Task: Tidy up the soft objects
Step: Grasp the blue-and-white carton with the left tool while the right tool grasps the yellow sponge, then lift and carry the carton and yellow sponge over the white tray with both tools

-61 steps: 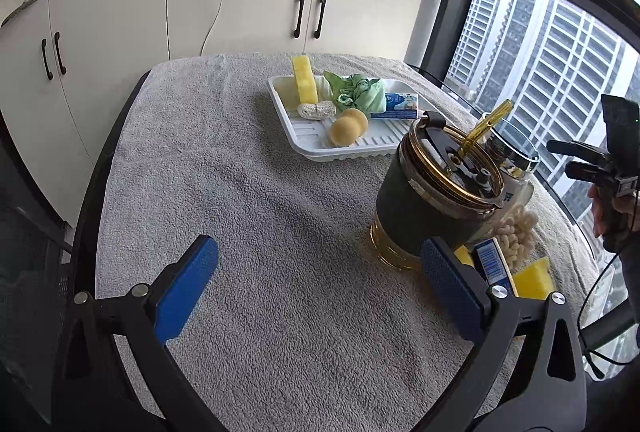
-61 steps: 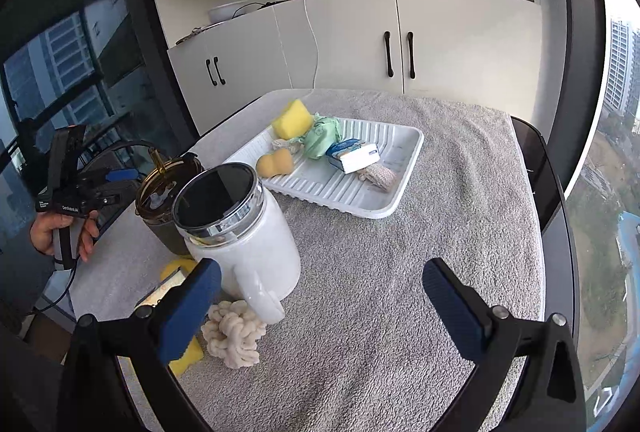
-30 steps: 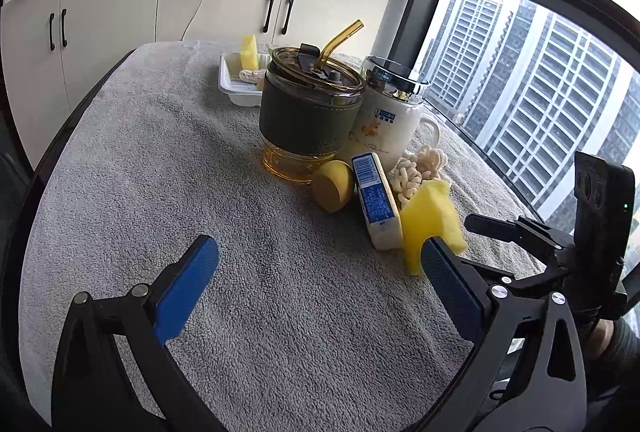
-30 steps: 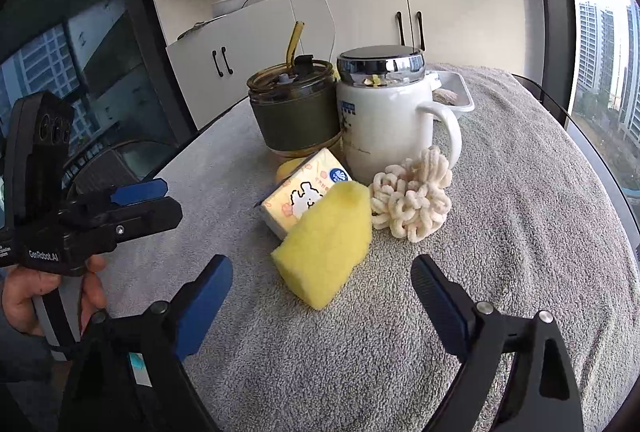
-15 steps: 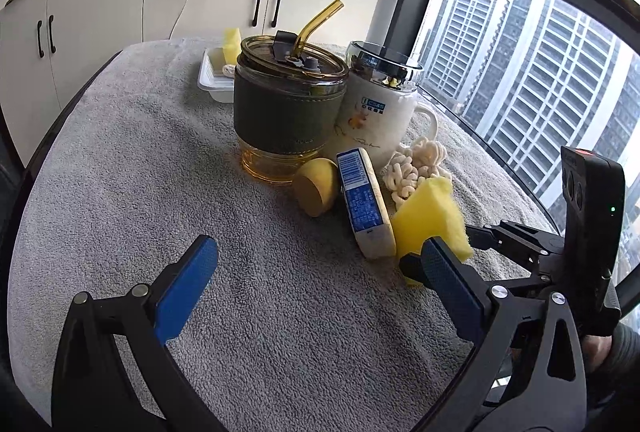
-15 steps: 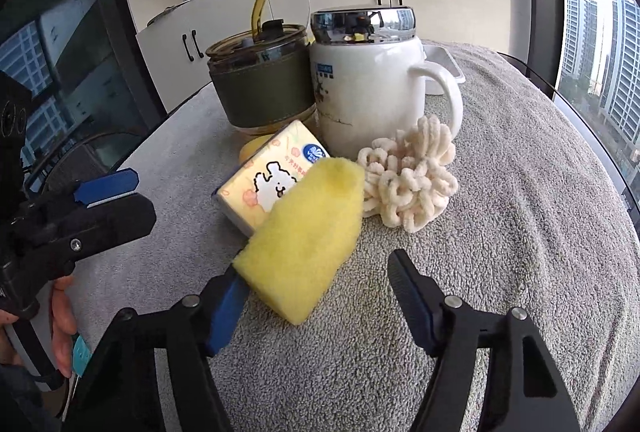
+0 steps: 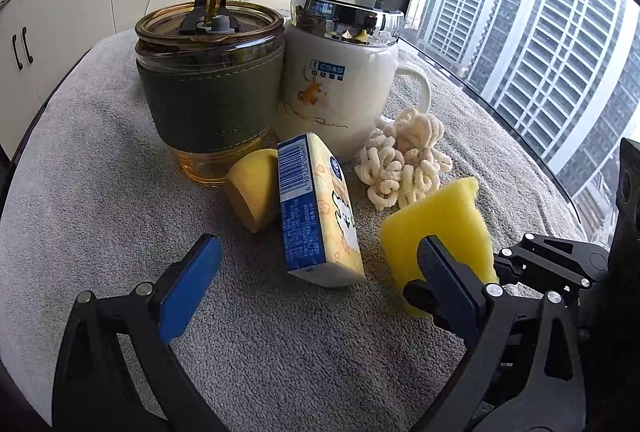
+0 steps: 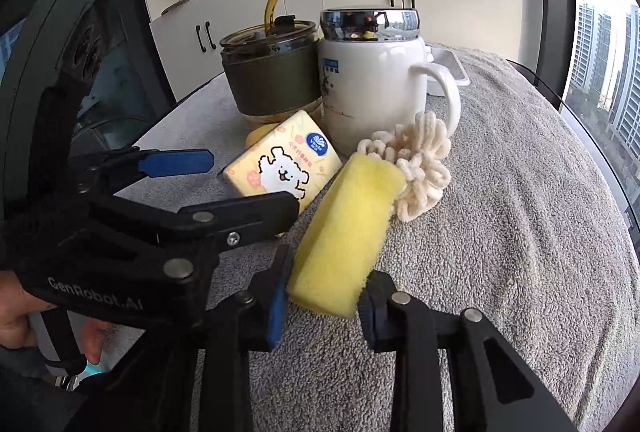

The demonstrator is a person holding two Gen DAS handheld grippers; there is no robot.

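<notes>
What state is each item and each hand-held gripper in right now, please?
Yellow sponge: tilted, clamped by right hand-held gripper, whose jaws are closing.
Tissue pack: on edge, between the left fingers, ungripped.
Left hand-held gripper: jaws closing.
Tumbler: upright, lidded.
Mug: upright, lidded.

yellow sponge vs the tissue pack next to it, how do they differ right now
The yellow sponge is plain yellow foam; the tissue pack is a printed wrapper with a cartoon dog and a barcode. The sponge sits between the closing jaws of the right gripper, which press its near end; the tissue pack has the left gripper open around it, its jaws closing but not yet touching. Both are block-shaped and lie on the grey towel.
</notes>
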